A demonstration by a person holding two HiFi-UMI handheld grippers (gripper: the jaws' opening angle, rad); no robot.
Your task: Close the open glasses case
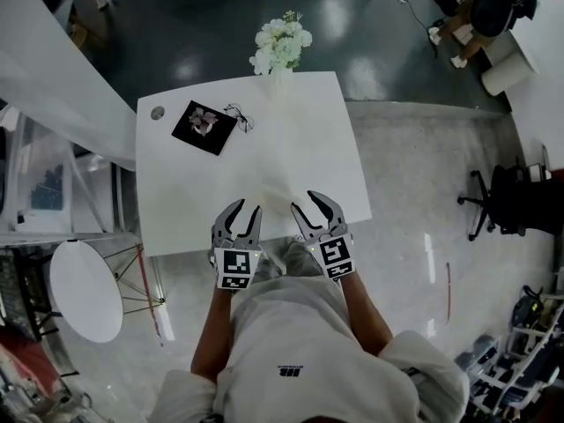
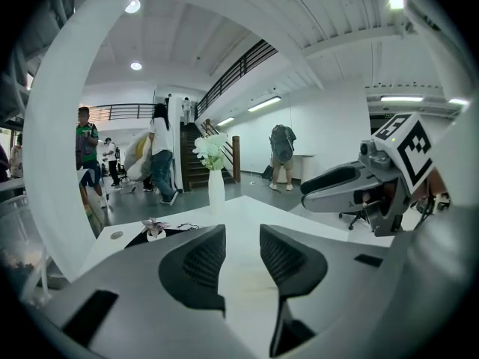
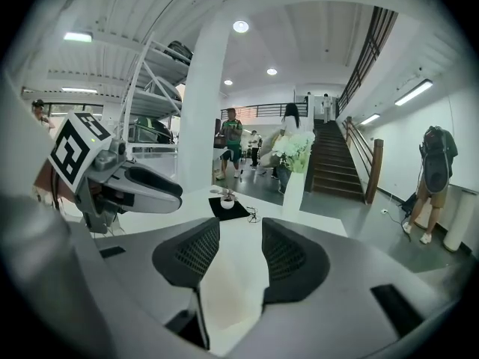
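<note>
A flat black square case [image 1: 204,128] lies at the table's far left with a small pale flower-like object on it. It also shows far off in the left gripper view [image 2: 138,238] and the right gripper view [image 3: 238,210]. A pair of glasses [image 1: 240,117] rests just to its right. Over the near edge of the white table [image 1: 291,148], my left gripper [image 1: 248,208] and right gripper [image 1: 305,203] hover side by side. Both are open and hold nothing, well short of the case. Each gripper's own view shows a clear gap: left gripper [image 2: 242,234], right gripper [image 3: 239,234].
A white vase of white flowers [image 1: 282,44] stands at the table's far edge. A round white side table [image 1: 84,289] sits to the left and a black office chair [image 1: 507,201] to the right. People walk in the background.
</note>
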